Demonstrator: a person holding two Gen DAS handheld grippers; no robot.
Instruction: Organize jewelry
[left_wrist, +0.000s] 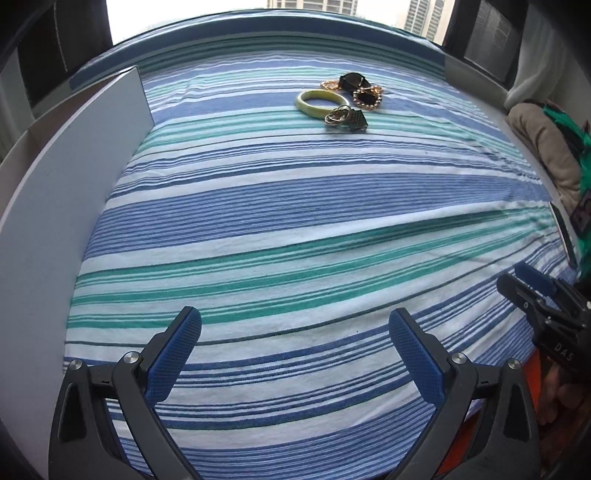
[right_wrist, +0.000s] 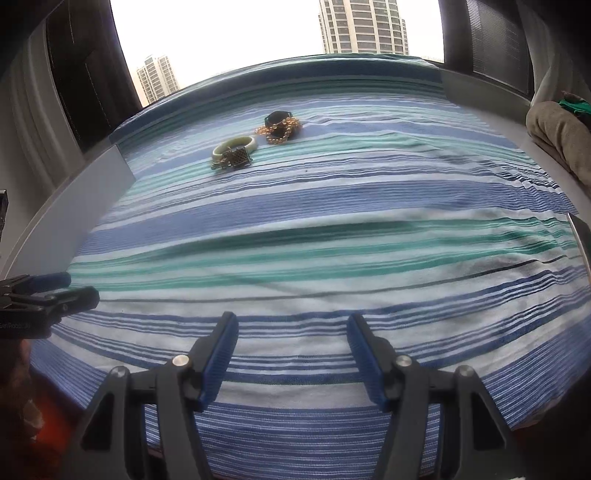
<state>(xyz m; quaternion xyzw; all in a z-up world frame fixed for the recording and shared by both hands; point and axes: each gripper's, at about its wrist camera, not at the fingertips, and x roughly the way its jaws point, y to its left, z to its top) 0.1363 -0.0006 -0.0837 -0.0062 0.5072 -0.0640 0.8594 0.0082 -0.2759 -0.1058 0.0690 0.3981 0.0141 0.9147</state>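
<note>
Far ahead on the striped cloth (left_wrist: 295, 206), the jewelry cluster (left_wrist: 341, 101) lies well beyond both empty, spread grippers: left gripper (left_wrist: 295, 332), right gripper (right_wrist: 291, 332), perhaps equally distant.

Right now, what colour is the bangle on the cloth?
Pale yellow-green bangle, lying on the blue, teal and white striped cloth. Clearest in the left wrist view.

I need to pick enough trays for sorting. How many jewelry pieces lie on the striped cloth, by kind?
Bangle: 1
Black pieces with gold beaded chain: 2
Metal ring cluster with dark mesh charm: 1
Total: 4
</note>
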